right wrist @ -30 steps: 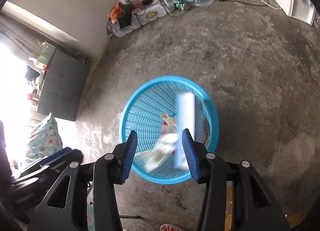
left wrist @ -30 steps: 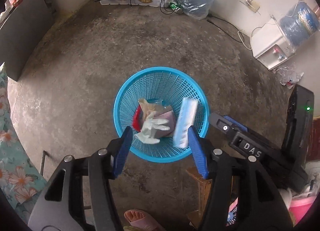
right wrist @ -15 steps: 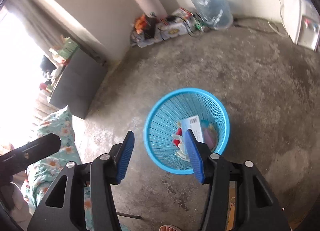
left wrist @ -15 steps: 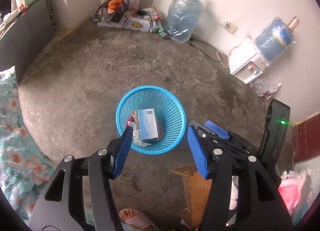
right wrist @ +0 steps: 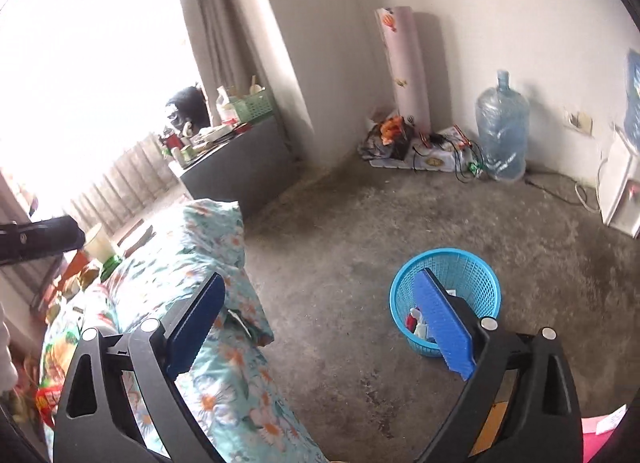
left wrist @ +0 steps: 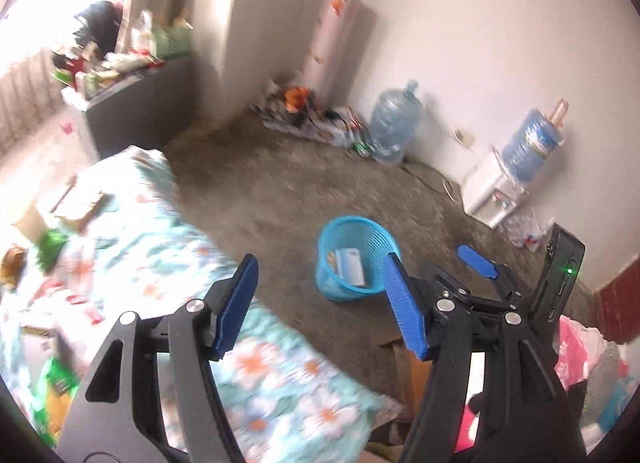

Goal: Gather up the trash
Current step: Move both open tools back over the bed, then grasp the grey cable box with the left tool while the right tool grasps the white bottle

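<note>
The blue mesh basket (left wrist: 340, 291) stands on the concrete floor and holds a white and blue box (left wrist: 350, 263) with other scraps. In the right wrist view the basket (right wrist: 460, 257) sits behind the right finger, with red and white scraps (right wrist: 416, 323) inside. My left gripper (left wrist: 320, 263) hangs well above and short of the basket, jaws opening, nothing between them. My right gripper (right wrist: 320, 279) is likewise high, its jaws opening wide and empty. It shows in the left wrist view as the right gripper (left wrist: 440, 267) beside the basket. Wrappers (left wrist: 48, 247) lie on the bed.
A bed with a floral sheet (left wrist: 280, 383) fills the lower left. A grey cabinet (right wrist: 240, 159), a rolled mat (right wrist: 404, 71), a cable pile (right wrist: 420, 147), a water bottle (right wrist: 502, 127) and a dispenser (left wrist: 492, 191) line the walls. A wooden stool (left wrist: 404, 367) stands below.
Both grippers rose and drew back from the basket, so it looks smaller and the bed came into view. The white box dropped and lies inside. The right jaws spread much wider.
</note>
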The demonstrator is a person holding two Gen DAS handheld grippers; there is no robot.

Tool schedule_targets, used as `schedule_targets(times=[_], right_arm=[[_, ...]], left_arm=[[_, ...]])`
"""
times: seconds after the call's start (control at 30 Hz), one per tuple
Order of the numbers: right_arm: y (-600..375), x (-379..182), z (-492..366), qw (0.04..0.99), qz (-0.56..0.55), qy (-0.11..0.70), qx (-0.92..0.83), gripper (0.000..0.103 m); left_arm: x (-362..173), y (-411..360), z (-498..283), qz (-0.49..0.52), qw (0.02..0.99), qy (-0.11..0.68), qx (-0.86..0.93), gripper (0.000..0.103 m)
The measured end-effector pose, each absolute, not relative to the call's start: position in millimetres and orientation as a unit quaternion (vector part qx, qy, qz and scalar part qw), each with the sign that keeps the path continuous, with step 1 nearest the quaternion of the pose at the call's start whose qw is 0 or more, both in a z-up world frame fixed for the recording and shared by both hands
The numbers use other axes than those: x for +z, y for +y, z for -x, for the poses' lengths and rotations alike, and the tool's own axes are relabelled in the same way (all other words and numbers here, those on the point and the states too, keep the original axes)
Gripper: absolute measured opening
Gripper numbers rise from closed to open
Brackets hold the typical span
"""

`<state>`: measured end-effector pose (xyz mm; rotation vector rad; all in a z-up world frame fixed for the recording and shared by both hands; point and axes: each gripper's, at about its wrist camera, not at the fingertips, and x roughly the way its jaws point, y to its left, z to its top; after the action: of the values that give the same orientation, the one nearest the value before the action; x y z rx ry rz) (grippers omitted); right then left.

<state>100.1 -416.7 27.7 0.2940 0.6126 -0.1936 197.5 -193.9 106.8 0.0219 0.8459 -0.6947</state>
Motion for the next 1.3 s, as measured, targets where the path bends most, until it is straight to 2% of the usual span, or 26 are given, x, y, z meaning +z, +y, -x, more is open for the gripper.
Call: schedule_targets(times=[0.13,0.27,0.43,0.6,0.77,1.1,1.17,1.3], right_arm=[[-369,54,-79,0.953,-0.084,0.279,-0.083,0.096],[-328,76,-58,0.963,-0.053,0.253,-0.073,0.096],[-276,95,-37,0.974,-0.036,0.222,-0.027,0.096],[-242,100,-27,0.969,-0.071,0.234,0.036,0.096],[-225,96,-29,0.953,-0.095,0.277,0.075,0.096],[-200,69,-55,0.912,-0.126,0.353,0.166,0.096],[-195,62,-62,0.902,-0.137,0.367,0.183,0.096],[-175,34,-76,0.859,-0.17,0.422,0.236,0.088]], left_arm=[[135,-95,-147,0.038,0.901,0.337,-0.272,0.07],[143,-2,-97,0.069,0.934,0.3,-0.184,0.073],[131,91,-42,0.111,0.951,0.275,-0.092,0.075],[101,148,-3,0.159,0.945,0.281,-0.052,0.076],[76,176,14,0.198,0.93,0.306,-0.038,0.076],[58,169,-9,0.193,0.926,0.321,-0.034,0.076],[53,168,-25,0.191,0.925,0.328,-0.032,0.073],[36,170,-64,0.204,0.912,0.354,-0.046,0.062]])
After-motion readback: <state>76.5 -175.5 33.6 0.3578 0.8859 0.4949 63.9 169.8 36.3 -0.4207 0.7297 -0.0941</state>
